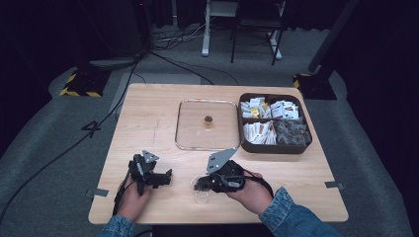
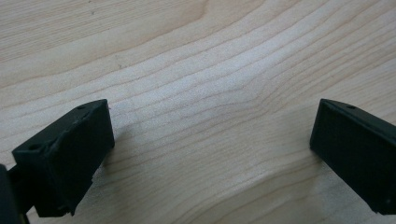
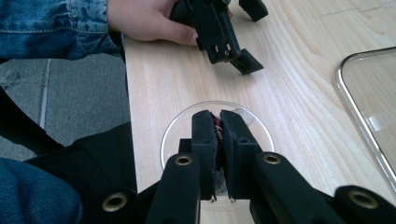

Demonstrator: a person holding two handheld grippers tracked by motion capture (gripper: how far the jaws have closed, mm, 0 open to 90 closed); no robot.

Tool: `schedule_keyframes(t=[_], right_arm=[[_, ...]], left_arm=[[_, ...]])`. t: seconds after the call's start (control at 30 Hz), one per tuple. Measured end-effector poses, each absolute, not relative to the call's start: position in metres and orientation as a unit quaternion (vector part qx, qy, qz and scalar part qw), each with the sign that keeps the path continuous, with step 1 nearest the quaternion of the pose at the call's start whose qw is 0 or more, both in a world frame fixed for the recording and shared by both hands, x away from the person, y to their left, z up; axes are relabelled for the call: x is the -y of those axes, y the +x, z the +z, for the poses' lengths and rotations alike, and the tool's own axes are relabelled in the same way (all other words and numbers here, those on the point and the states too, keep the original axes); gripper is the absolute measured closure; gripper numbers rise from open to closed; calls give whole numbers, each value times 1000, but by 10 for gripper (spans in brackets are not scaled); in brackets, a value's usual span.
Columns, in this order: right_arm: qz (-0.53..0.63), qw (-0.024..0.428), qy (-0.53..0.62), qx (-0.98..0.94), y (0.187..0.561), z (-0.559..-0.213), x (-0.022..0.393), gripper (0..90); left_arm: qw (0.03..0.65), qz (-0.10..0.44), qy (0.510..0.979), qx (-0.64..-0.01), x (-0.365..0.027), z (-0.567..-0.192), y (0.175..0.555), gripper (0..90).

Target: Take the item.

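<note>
My left gripper (image 1: 157, 178) rests on the bare tabletop (image 2: 196, 70), jaws spread wide; my right gripper (image 3: 218, 122) pinches a small dark-red packet (image 3: 218, 129) over a clear cup (image 1: 201, 193), the packet mostly hidden between the jaws; the box's (image 1: 274, 147) sachet labels are unreadable.

wooden table (image 1: 148, 123) | glass lid (image 1: 206, 124) | compartment box (image 1: 274, 147) | clear cup (image 1: 200, 193)
</note>
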State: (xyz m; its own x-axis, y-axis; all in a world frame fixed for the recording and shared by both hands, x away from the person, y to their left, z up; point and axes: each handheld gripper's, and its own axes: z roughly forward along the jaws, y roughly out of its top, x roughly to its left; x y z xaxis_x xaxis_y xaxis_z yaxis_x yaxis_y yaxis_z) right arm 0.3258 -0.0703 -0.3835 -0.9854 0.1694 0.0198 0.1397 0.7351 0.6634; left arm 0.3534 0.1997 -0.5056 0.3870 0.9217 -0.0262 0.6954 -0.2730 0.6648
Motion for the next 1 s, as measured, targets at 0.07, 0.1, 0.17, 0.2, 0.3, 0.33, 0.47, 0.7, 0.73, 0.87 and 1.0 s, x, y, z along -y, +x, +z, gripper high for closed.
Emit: schedule_keyframes(t=[0.07, 0.1, 0.17, 0.2, 0.3, 0.33, 0.47, 0.7, 0.73, 0.87, 1.0], right_arm=[[354, 18, 84, -931, 326, -387, 70, 723], [358, 18, 85, -930, 327, -388, 70, 677], [360, 17, 86, -929, 327, -388, 70, 630], [368, 22, 87, -926, 327, -389, 72, 534], [376, 22, 96, -921, 328, -389, 74, 477], [379, 19, 99, -920, 329, -389, 75, 472], [384, 19, 104, -917, 330, -388, 77, 464], [403, 25, 125, -907, 334, -381, 89, 374], [403, 25, 125, -907, 334, -381, 89, 374], [419, 35, 146, -896, 337, -375, 100, 239], [434, 41, 165, -885, 340, -371, 110, 157]], left_arm=[[303, 187, 776, -521, -200, -506, 353, 1], [303, 187, 776, -521, -200, -506, 353, 1], [303, 187, 776, -521, -200, -506, 353, 1], [303, 186, 776, -521, -200, -506, 353, 1], [303, 187, 776, -521, -200, -506, 353, 1], [303, 187, 776, -521, -200, -506, 353, 1], [303, 187, 776, -521, -200, -506, 353, 1], [303, 186, 776, -521, -200, -506, 353, 0], [303, 186, 776, -521, -200, -506, 353, 1], [303, 186, 776, -521, -200, -506, 353, 1], [303, 187, 776, -521, -200, -506, 353, 1]])
